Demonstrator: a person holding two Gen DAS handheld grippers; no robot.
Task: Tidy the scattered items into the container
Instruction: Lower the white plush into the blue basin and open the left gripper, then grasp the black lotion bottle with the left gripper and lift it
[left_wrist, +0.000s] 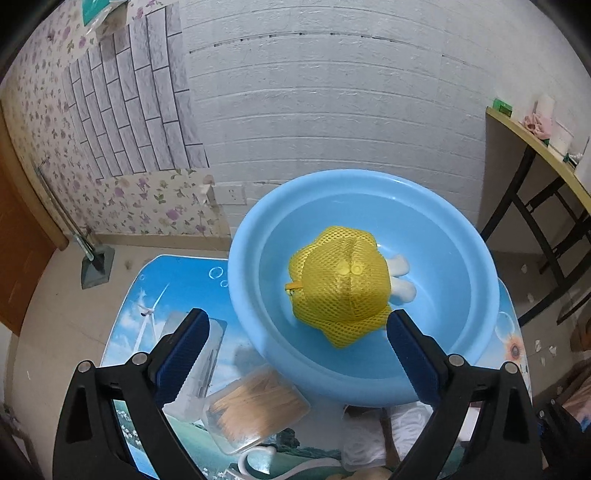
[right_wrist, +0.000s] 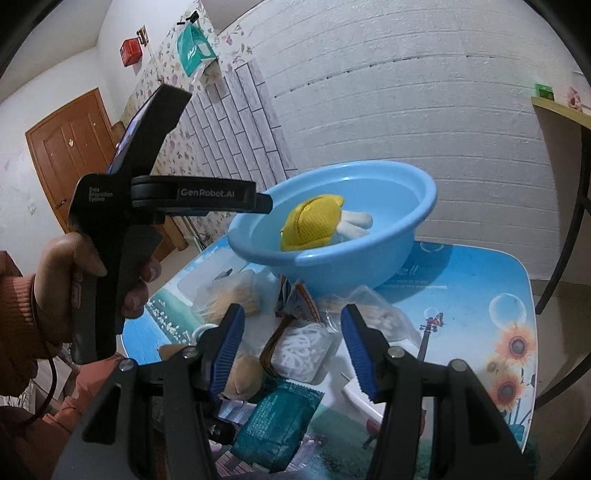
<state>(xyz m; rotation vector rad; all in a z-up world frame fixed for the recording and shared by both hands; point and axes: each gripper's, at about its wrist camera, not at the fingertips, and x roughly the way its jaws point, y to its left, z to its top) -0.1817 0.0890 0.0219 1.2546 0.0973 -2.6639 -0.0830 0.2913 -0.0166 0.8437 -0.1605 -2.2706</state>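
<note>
A blue basin (left_wrist: 461, 295) (right_wrist: 369, 266) stands at the back of the small picture-topped table (right_wrist: 480, 295). Inside it lie a yellow mesh bag (left_wrist: 340, 284) (right_wrist: 310, 221) and a white plush piece (left_wrist: 400, 280) (right_wrist: 354, 221). My left gripper (left_wrist: 299, 321) hovers open over the basin's near rim, its pads clear of the mesh bag. A hand (right_wrist: 62, 266) holds its handle. My right gripper (right_wrist: 292, 312) stands open above the pile in front of the basin. A clear bag of white cord (right_wrist: 303, 350) lies below its fingers, untouched.
In front of the basin lie a clear box of thin wooden sticks (left_wrist: 255, 410) (right_wrist: 229, 295), another clear box (left_wrist: 203, 369), a teal packet (right_wrist: 273, 424), a tan plush lump (right_wrist: 243, 376) and a bag of pale pieces (right_wrist: 384, 317). A desk (left_wrist: 535, 147) stands at the right, a brick-pattern wall behind.
</note>
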